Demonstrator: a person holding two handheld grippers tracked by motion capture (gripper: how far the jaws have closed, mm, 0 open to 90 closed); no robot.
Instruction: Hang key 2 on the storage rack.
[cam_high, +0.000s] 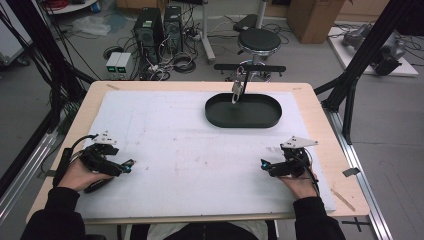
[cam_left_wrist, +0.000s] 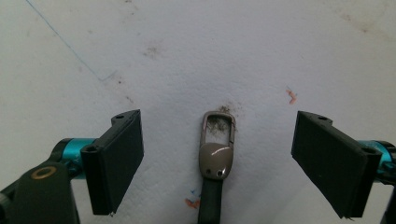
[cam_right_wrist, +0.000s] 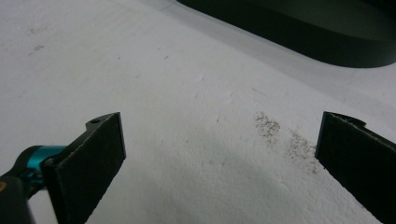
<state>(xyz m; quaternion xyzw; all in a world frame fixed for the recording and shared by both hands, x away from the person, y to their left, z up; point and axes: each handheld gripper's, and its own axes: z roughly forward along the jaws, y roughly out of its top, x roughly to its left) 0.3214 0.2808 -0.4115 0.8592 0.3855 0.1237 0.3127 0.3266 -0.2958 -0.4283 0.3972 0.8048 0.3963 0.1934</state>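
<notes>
Between my left jaws, the clasp's (cam_left_wrist: 217, 149) dark strap (cam_left_wrist: 210, 203) runs off the picture's bottom edge.

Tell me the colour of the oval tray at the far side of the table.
Black, plain with no pattern. The oval tray shows best in the high view.

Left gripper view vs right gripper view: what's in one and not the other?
Left gripper view: a metal clasp on a dark strap, lying between the open jaws of the left gripper, untouched; an orange mark to one side.
Right gripper view: the black tray wall ahead and a grey smudge; nothing between the right gripper jaws.
Both: white mat, black jaws wide open.
</notes>
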